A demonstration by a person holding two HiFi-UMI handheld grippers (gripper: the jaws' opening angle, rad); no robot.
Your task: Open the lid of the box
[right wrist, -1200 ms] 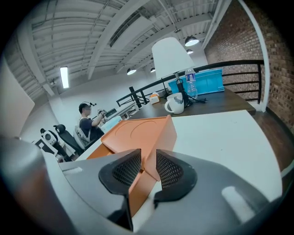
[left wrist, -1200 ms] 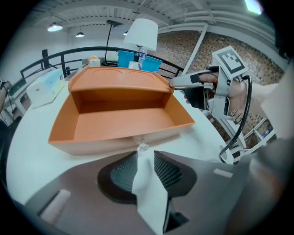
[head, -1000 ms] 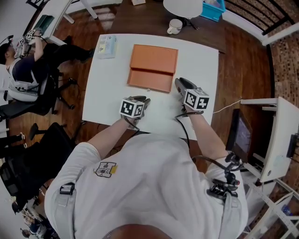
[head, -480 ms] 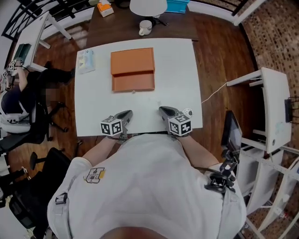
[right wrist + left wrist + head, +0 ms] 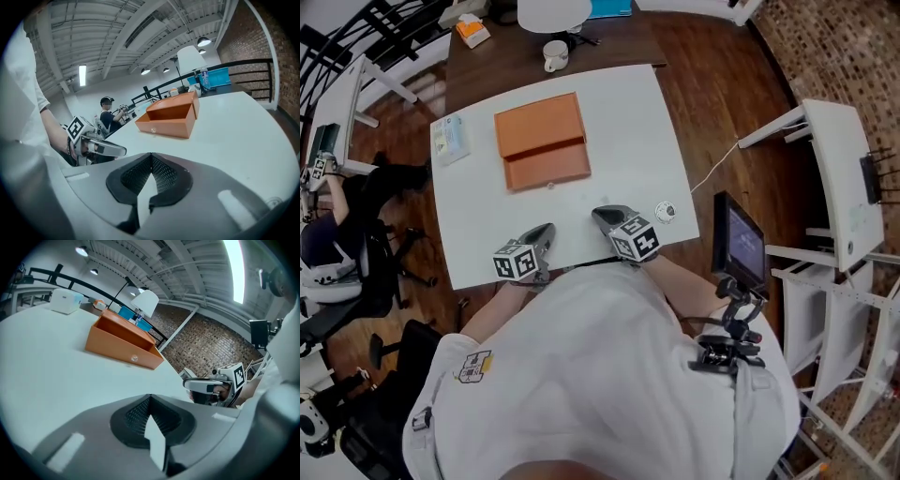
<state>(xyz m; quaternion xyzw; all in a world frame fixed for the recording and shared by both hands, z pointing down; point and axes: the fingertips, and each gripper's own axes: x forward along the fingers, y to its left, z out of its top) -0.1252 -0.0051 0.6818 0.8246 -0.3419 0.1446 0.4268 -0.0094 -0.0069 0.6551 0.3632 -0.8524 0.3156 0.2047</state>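
The orange box sits on the far half of the white table. A small knob is on its front face. In the gripper views the box shows a low front wall with a taller orange panel behind it; I cannot tell how the lid stands. My left gripper and right gripper lie near the table's front edge, well short of the box. Both pairs of jaws are shut and empty, as the left gripper and right gripper show.
A white packet lies at the table's left edge and a small round disc with a cable at the right. A mug and a lamp stand beyond the table. A monitor is to my right, and a seated person to my left.
Both grippers have drawn back from the front of the box to the table's near edge. The box has not moved on the table.
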